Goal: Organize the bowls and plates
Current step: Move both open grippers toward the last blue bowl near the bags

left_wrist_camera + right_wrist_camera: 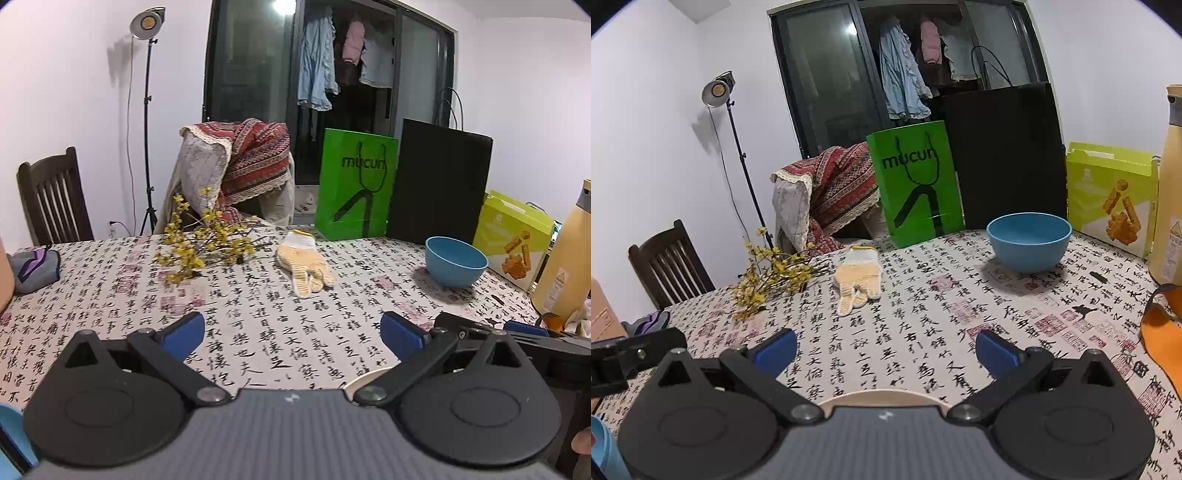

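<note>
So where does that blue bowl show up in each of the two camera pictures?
Left wrist view: blue bowl far right on the table, before the black bag.
Right wrist view: blue bowl right of centre, nearer and larger.
Shared landmark: the green bag stands behind it to the left.

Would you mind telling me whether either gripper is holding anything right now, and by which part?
Nothing is held. The left gripper and right gripper are both open with only tablecloth between their fingers; the blue bowl sits untouched farther back.
</note>
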{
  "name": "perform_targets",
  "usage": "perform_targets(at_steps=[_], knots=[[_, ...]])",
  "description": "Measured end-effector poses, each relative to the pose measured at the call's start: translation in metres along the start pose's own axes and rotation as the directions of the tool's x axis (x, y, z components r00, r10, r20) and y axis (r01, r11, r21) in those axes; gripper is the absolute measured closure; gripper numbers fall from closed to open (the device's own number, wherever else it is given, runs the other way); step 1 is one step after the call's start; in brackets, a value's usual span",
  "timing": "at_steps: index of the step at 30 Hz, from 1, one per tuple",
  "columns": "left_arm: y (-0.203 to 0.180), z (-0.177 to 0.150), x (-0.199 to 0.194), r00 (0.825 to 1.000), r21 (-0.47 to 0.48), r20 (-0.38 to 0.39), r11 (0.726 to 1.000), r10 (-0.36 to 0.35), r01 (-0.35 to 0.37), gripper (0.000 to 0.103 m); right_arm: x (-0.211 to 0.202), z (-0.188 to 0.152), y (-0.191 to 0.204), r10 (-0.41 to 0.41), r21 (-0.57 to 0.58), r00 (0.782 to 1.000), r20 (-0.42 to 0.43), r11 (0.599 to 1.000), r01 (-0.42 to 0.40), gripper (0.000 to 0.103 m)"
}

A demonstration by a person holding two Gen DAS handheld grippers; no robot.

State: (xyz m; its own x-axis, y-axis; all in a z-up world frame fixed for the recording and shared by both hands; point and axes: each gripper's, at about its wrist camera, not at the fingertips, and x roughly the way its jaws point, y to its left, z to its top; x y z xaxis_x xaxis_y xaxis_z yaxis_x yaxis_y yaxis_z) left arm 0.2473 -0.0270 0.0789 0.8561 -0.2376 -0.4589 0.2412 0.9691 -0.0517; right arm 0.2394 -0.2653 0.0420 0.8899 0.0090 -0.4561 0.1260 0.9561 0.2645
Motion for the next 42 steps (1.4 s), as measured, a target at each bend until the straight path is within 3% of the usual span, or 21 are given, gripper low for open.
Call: perform_targets(at_steps=[42], knots=[[-0.118, 0.034, 0.065, 0.996, 0.019, -0.023, 0.996, -0.090, 0.091, 0.000, 0.020, 0.044, -0.118, -0.116, 0.061, 0.992, 0.048, 0.992, 0.113, 0.000]])
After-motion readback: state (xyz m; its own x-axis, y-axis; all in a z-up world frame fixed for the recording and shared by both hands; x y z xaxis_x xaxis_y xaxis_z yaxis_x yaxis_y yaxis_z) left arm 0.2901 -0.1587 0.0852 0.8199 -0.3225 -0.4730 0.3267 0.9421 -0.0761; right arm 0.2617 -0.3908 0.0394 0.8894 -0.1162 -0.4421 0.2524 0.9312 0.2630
